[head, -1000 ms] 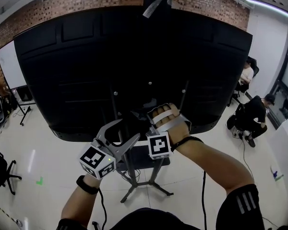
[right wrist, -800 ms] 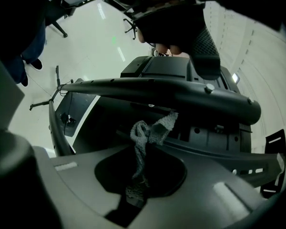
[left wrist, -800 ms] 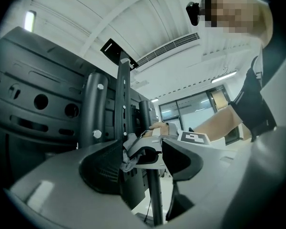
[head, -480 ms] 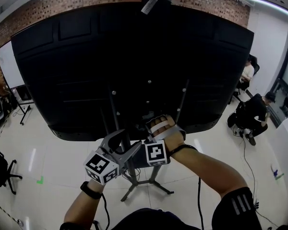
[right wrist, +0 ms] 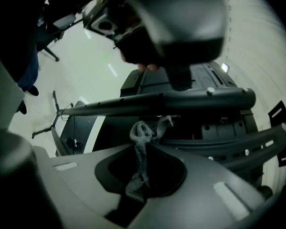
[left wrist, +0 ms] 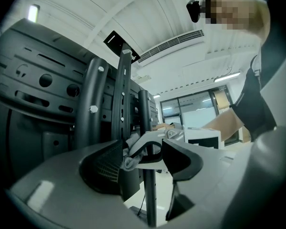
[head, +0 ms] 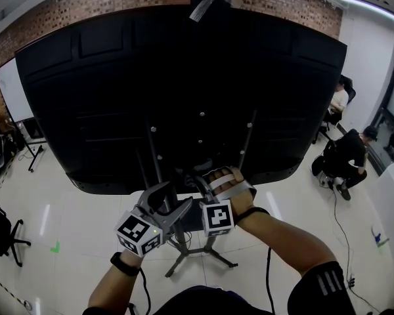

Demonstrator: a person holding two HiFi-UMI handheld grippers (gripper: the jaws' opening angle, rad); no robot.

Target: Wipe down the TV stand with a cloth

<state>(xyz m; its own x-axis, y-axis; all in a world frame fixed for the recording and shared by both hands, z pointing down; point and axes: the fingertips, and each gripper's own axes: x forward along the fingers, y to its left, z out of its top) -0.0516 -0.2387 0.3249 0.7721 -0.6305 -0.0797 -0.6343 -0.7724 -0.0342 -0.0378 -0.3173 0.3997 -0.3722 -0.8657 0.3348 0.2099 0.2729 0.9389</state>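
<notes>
The TV stand [head: 204, 255] carries a big black TV [head: 118, 97], seen from behind, on upright poles [head: 154, 157]. My right gripper [head: 198, 184] is shut on a grey cloth [right wrist: 142, 147], which touches a dark stand pole [right wrist: 157, 103]. In the left gripper view the same cloth [left wrist: 132, 148] shows beside a thin pole [left wrist: 150, 194]. Just left of the right gripper, my left gripper [head: 167, 199] is open with nothing in it. Its jaws [left wrist: 150, 163] stand on either side of that thin pole.
Two people [head: 347, 155] sit at the far right. An office chair [head: 0, 231] stands at the left and a whiteboard [head: 13, 90] leans by the brick wall. Cables trail on the pale floor [head: 85, 228] around the stand's legs.
Both grippers have come lower and nearer to me along the stand's poles. The right one still carries the cloth.
</notes>
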